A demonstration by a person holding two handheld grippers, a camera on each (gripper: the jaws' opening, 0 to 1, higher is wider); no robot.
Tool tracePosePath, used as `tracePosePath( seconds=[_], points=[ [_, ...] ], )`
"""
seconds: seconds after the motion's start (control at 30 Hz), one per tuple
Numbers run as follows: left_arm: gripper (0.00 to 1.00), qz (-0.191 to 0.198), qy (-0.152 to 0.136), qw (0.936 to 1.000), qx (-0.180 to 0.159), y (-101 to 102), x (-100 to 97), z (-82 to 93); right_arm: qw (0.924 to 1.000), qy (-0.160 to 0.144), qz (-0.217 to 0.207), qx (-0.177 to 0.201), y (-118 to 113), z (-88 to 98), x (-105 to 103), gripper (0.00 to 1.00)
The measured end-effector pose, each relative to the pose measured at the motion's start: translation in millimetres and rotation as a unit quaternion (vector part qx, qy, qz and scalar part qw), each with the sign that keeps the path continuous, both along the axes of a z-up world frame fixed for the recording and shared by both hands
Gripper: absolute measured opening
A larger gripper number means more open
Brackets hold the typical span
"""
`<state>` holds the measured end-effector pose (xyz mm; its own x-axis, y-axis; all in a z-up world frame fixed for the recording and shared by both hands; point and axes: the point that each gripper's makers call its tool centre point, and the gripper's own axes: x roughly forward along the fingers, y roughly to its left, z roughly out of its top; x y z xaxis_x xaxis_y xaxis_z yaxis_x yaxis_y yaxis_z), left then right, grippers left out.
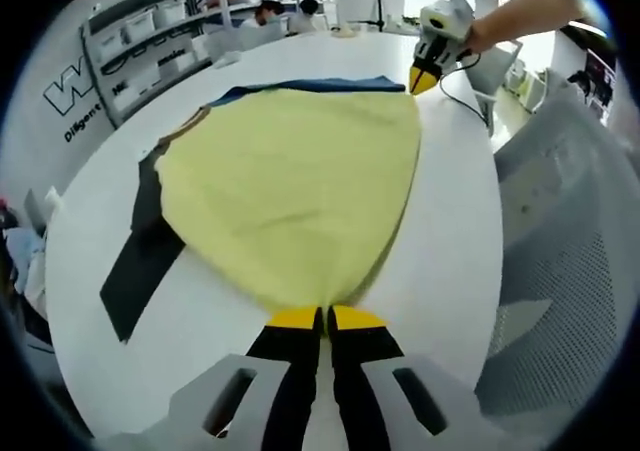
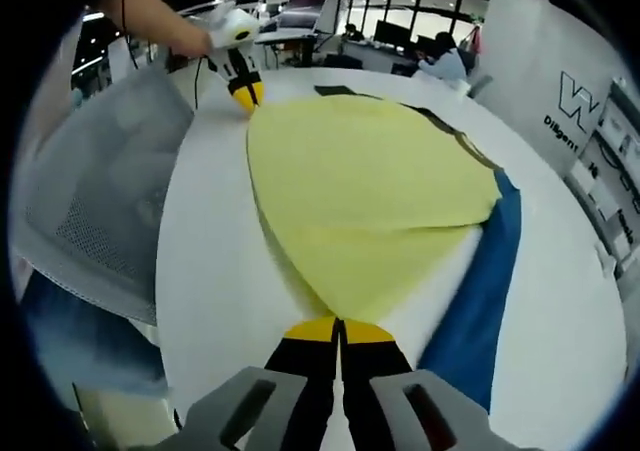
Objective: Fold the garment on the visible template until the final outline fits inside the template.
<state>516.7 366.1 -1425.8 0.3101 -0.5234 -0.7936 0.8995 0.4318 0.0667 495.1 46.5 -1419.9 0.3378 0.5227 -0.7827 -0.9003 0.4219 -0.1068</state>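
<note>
A yellow garment [image 1: 290, 191] [image 2: 370, 191] lies spread on the round white table [image 1: 450, 231] [image 2: 210, 281]. A black template [image 1: 140, 256] [image 2: 335, 91] sticks out from under one side, and a blue layer [image 1: 300, 85] [image 2: 488, 291] from under the other. My left gripper [image 1: 325, 317], jaws together, is shut on the garment's near tip. It also appears in the right gripper view as the far gripper [image 2: 246, 93], held by a hand. My right gripper [image 2: 338, 327] is shut on the opposite tip, and in the left gripper view it is the far gripper [image 1: 424, 79].
A grey mesh chair [image 1: 570, 261] [image 2: 100, 181] stands close to the table's edge beside the garment. Shelves with bins [image 1: 150, 41] line the far wall. People sit at desks [image 1: 270, 13] [image 2: 440, 61] in the background. A cable [image 1: 470, 96] runs over the table.
</note>
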Motion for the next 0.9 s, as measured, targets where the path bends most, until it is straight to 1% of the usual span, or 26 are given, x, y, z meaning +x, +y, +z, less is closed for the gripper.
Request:
tracePosePath(
  seconds=[0.07,0.1,0.17,0.2,0.23,0.27,0.3,0.33,0.37,0.4,0.43,0.47,0.5,0.53,0.57,0.6,0.63,0.67,0.7,0.73,0.8,0.83,0.9],
  points=[
    [0.06,-0.001,0.002,1.0,0.006,1.9,-4.7,-1.8,1.0,0.006,-0.004,0.002,1.2,0.4,-5.6,0.0],
    [0.06,-0.003,0.003,0.9999,0.013,3.9,-8.3,-3.8,1.0,0.007,-0.003,0.006,3.4,1.7,-10.3,0.0],
    [0.06,-0.003,0.008,0.9997,0.022,6.8,-13.1,-7.0,0.9998,0.018,0.002,0.007,7.5,0.5,-21.1,0.0],
    [0.06,-0.001,0.013,0.9995,0.028,9.1,-16.5,-9.1,0.9998,0.019,0.007,0.004,8.2,-0.5,-24.9,0.0],
    [0.06,0.002,0.015,0.9995,0.027,10.0,-18.4,-9.4,0.9996,0.027,0.004,-0.002,8.6,-2.6,-30.5,0.0],
    [0.06,0.013,0.024,0.9993,0.027,11.3,-21.5,-10.4,0.9994,0.034,0.001,-0.001,10.0,-2.6,-33.9,0.0],
    [0.06,0.02,0.032,0.9989,0.029,12.8,-24.3,-11.8,0.9992,0.038,-0.007,-0.002,10.0,-2.6,-35.7,0.0],
    [0.06,0.024,0.039,0.9987,0.023,11.3,-27.7,-12.2,0.9984,0.045,-0.034,0.007,9.8,-0.5,-35.8,0.0],
    [0.06,0.024,0.043,0.9985,0.023,10.8,-30.9,-12.5,0.9973,0.048,-0.05,0.021,12.1,1.8,-36.1,0.0],
    [0.06,0.02,0.039,0.9986,0.029,11.9,-33.3,-12.5,0.9962,0.057,-0.054,0.038,18.2,3.6,-41.3,0.0],
    [0.06,0.02,0.033,0.9987,0.034,14.2,-33.0,-11.1,0.9973,0.063,-0.02,0.032,23.2,2.0,-51.7,0.0],
    [0.06,0.033,0.035,0.9984,0.031,15.7,-32.7,-9.8,0.9991,0.042,0.005,-0.001,20.4,0.1,-55.6,0.0],
    [0.06,0.063,0.055,0.9964,0.008,13.8,-35.8,-8.4,0.9994,0.034,0.002,-0.011,17.7,-0.2,-55.1,0.0],
    [0.06,0.065,0.065,0.9957,0.004,13.0,-40.1,-9.5,0.9992,0.039,-0.011,0.003,19.4,1.1,-56.0,0.0],
    [0.06,0.036,0.062,0.9972,0.024,14.1,-47.0,-12.9,0.9978,0.052,-0.035,0.025,21.4,2.1,-56.8,0.0],
    [0.06,0.011,0.049,0.9979,0.041,15.7,-49.4,-13.9,0.998,0.051,-0.03,0.024,21.3,2.7,-58.2,0.0],
    [0.06,0.004,0.041,0.998,0.049,16.9,-50.4,-13.8,0.9989,0.044,-0.011,0.01,22.0,1.6,-63.2,0.0],
    [0.06,0.024,0.047,0.9979,0.037,16.3,-51.6,-12.6,0.999,0.044,-0.006,0.003,22.1,0.2,-66.2,0.0],
    [0.06,0.049,0.055,0.9971,0.018,15.4,-50.5,-10.7,0.9989,0.046,-0.01,0.005,23.1,-0.8,-68.4,0.0],
    [0.06,0.064,0.062,0.996,0.01,16.8,-50.8,-10.4,0.9988,0.048,-0.011,0.006,23.2,-1.2,-69.2,0.0],
    [0.06,0.051,0.064,0.9964,0.022,19.1,-55.7,-15.2,0.9984,0.055,-0.012,0.008,24.7,-4.2,-73.3,0.0],
    [0.06,0.033,0.062,0.9968,0.039,22.1,-60.6,-18.3,0.9976,0.064,-0.025,-0.008,19.0,-9.4,-74.5,0.0],
    [0.06,0.041,0.06,0.9968,0.033,22.1,-61.0,-17.1,0.9961,0.078,-0.041,0.009,21.7,-10.7,-76.9,0.0]
  ],
)
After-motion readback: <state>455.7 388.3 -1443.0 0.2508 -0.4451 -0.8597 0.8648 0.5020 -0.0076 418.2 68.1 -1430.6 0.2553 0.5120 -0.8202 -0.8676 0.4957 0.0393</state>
